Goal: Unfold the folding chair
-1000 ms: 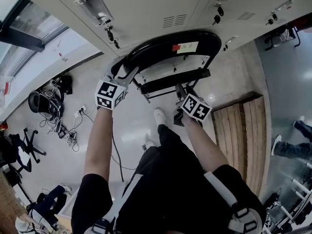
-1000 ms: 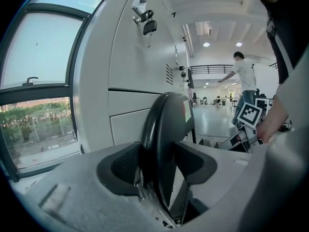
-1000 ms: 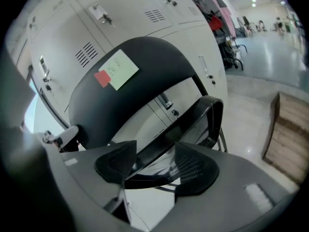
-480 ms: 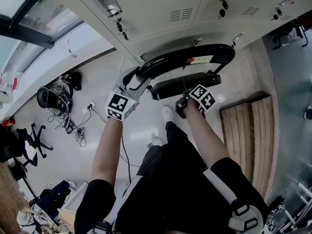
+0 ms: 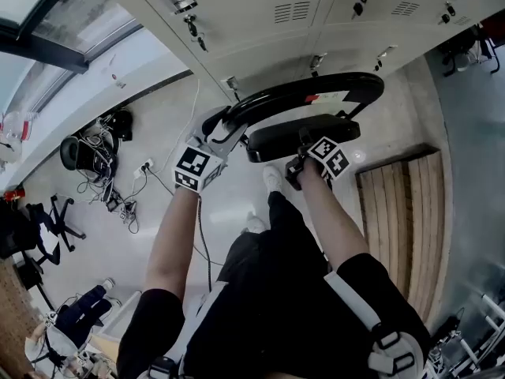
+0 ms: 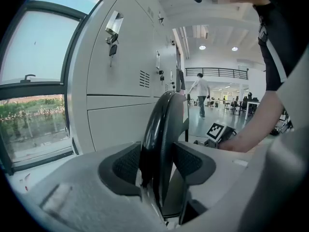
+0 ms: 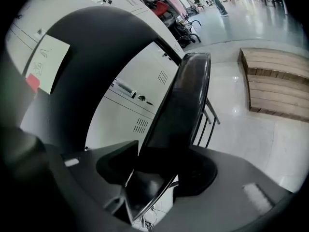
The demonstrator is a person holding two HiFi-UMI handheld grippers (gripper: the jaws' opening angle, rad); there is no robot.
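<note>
The black folding chair stands before the lockers, its curved backrest [image 5: 316, 91] above its seat [image 5: 300, 135]. My left gripper [image 5: 219, 131] is at the backrest's left end. In the left gripper view the backrest's rim [image 6: 161, 124] runs between the pads [image 6: 126, 164], and the left gripper [image 6: 157, 164] has just been closing on it. My right gripper [image 5: 302, 161] holds the seat's front edge. The seat [image 7: 186, 95] sits between that gripper's jaws, which have just been closing on it, at the right gripper [image 7: 159, 174]. A white and red label [image 7: 44, 64] is on the backrest.
Grey lockers [image 5: 316, 14] with keys stand right behind the chair. A low wooden platform [image 5: 398, 219] lies on the floor at the right. Cables and bags [image 5: 99, 160] clutter the floor at the left. A person [image 6: 199, 94] walks far off in the hall.
The seat has swung away from the backrest and shows more of its surface. My right gripper went from beside the seat onto its front edge. My left gripper and the backrest shifted right.
</note>
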